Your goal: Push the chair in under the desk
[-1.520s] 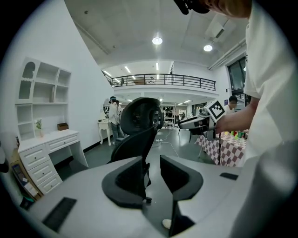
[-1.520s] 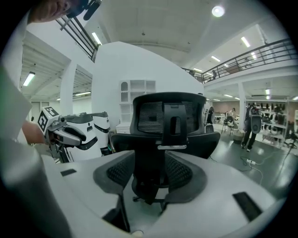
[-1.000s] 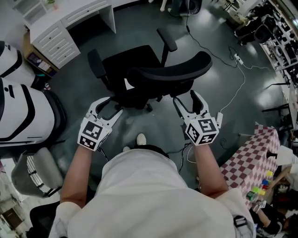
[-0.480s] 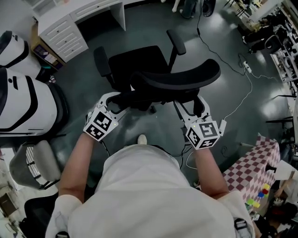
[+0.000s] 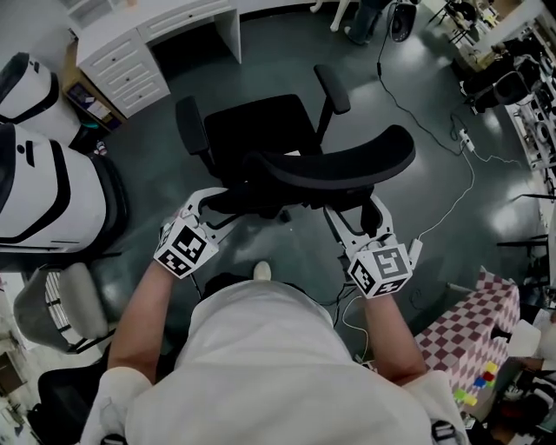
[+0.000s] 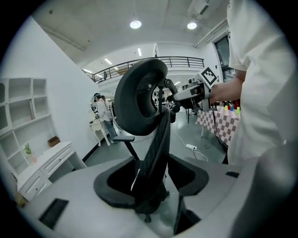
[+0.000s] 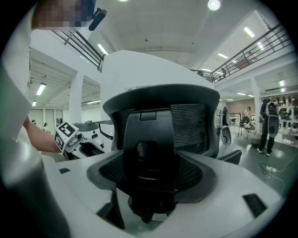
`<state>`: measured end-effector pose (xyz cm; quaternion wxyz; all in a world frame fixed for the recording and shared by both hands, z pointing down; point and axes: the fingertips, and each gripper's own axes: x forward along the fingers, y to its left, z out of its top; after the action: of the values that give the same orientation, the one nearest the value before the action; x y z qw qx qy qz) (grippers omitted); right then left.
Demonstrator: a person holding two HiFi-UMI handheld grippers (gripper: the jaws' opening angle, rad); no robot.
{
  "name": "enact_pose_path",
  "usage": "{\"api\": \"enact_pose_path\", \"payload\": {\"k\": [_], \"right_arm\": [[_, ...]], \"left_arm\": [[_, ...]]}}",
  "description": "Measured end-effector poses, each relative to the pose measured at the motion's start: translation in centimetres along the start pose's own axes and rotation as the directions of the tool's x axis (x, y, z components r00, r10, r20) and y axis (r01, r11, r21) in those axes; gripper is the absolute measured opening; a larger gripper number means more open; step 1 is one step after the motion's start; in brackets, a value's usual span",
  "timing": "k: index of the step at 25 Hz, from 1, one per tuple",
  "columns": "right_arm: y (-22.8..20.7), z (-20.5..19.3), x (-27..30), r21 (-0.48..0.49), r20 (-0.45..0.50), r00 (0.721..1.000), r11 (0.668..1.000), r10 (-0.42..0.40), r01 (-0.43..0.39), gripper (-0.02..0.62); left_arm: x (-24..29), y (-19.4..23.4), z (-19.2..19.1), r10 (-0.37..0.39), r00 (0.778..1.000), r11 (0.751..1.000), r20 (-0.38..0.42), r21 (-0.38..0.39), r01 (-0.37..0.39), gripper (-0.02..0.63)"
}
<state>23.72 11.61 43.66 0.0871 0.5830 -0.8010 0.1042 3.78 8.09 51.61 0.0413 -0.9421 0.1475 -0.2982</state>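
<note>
- left gripper [image 5: 213, 206]: fingers spread, just been closing a bit, with the left edge of the backrest [image 5: 334, 161] between them, not pinched
- right gripper [image 5: 354, 215]: fingers spread too, either side of the spine [image 7: 149, 153], which only its own view shows
- chair [image 5: 261, 130] is on the floor, seat pointing away at the desk [image 5: 130, 43], backrest running left-right
- only the head view shows it isn't under the desk yet

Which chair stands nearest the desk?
The black chair, between the person and the white desk. The grey chair stands farther back, at the person's left.
</note>
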Motion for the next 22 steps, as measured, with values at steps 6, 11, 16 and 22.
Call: {"api": "enact_pose_path", "payload": {"k": [6,11,16,22], "right_arm": [[-0.6,0.3,1.1,-0.017,-0.005,0.999,0.999,0.049,-0.049,0.305],[-1.1,0.7,2.4,-0.019,-0.003,0.997,0.997,0.073,-0.073,0.305],[-1.8,1.3,4.3,-0.020,-0.010,0.996,0.996,0.088,-0.088,0.305],[-2.5,1.7,6.2,-0.017,-0.015,0.995,0.995,0.100,-0.101,0.305]], "left_arm": [[0.4,0.5,0.1,0.028,0.999,1.000,-0.016,-0.009,-0.028,0.211],[0.8,1.6,0.1,0.035,0.999,0.999,-0.042,-0.018,-0.036,0.207],[1.4,3.4,0.2,0.044,0.998,0.999,-0.037,-0.015,-0.045,0.206],[2.0,5.2,0.2,0.052,0.998,0.998,-0.046,-0.021,-0.053,0.206]]}}
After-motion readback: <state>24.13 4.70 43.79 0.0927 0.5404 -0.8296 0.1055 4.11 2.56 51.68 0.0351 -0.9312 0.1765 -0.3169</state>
